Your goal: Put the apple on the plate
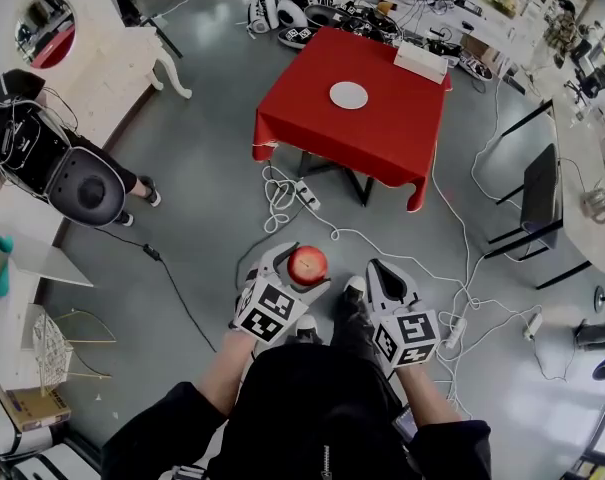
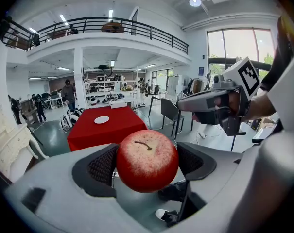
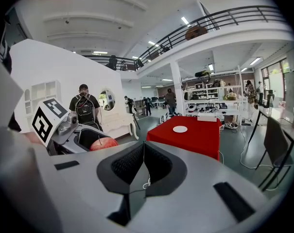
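The person's dark sleeves (image 1: 172,423) lead out to two grippers held side by side over a grey floor (image 1: 202,148). The left gripper (image 1: 304,268) is clamped on a red apple (image 2: 147,160), one dark ribbed pad (image 2: 104,166) pressing each flank, so the fruit hangs above the floor and well short of the table. The apple is nearly round with no clear long axis; its stem (image 2: 144,145) points up and leans slightly back toward the gripper's camera, so the stem-to-base line runs roughly upright. The right gripper (image 3: 144,164) sits just beside it, its jaws closed together with nothing between them. White cables (image 1: 282,193) and a power strip (image 1: 309,197) trail across the floor ahead. Beyond them stands a square table under a red cloth (image 1: 382,128), with a small white plate (image 1: 348,95) near its middle and a white box (image 1: 420,61) at its far edge. A black chair (image 1: 538,193) stands to the right of the table, and a person with a black backpack (image 1: 42,148) stands at the left. The room is a tall, bright hall with white columns (image 2: 78,76), a railed balcony (image 2: 112,25) and ceiling strip lights
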Available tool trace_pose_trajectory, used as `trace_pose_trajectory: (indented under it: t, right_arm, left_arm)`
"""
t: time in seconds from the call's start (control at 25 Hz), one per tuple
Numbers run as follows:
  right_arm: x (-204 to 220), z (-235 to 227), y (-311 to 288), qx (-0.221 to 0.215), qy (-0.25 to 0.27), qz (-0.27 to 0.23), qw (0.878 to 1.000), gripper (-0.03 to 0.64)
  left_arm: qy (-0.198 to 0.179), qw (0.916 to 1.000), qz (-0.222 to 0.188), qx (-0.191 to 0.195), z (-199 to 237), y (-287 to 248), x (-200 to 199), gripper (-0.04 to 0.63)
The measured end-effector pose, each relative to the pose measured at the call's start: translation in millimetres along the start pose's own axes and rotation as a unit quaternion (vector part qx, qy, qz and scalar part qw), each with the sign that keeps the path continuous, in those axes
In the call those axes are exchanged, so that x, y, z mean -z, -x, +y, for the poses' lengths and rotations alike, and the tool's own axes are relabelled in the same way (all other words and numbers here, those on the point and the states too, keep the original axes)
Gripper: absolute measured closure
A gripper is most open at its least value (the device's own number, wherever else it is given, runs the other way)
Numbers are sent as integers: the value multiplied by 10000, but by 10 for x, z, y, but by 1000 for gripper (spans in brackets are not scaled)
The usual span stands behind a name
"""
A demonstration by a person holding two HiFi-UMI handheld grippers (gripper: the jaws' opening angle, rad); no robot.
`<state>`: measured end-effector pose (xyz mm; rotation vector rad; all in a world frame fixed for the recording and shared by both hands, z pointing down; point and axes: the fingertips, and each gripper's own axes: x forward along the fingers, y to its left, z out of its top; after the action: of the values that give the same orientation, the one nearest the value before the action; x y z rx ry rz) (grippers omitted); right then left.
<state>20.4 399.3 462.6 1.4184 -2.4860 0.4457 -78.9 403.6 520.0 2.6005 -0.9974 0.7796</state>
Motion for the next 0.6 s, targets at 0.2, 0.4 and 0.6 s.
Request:
trace_pose_trajectory:
  t: [0.2,0.4,0.6]
  right_arm:
    - [44,-51,56,-10,-38,37,10000,605]
    - [27,-87,83,-24,-57,59,10000,604]
    - [3,-123,70,-21,-74,57,10000,606]
  left_arm:
    - [-24,10000,31,1,-73,-38,-9,199]
    - [-33,10000,68,43,-111,-74,-48,199]
    - [-30,9999,97,77,-107,-125,-76,199]
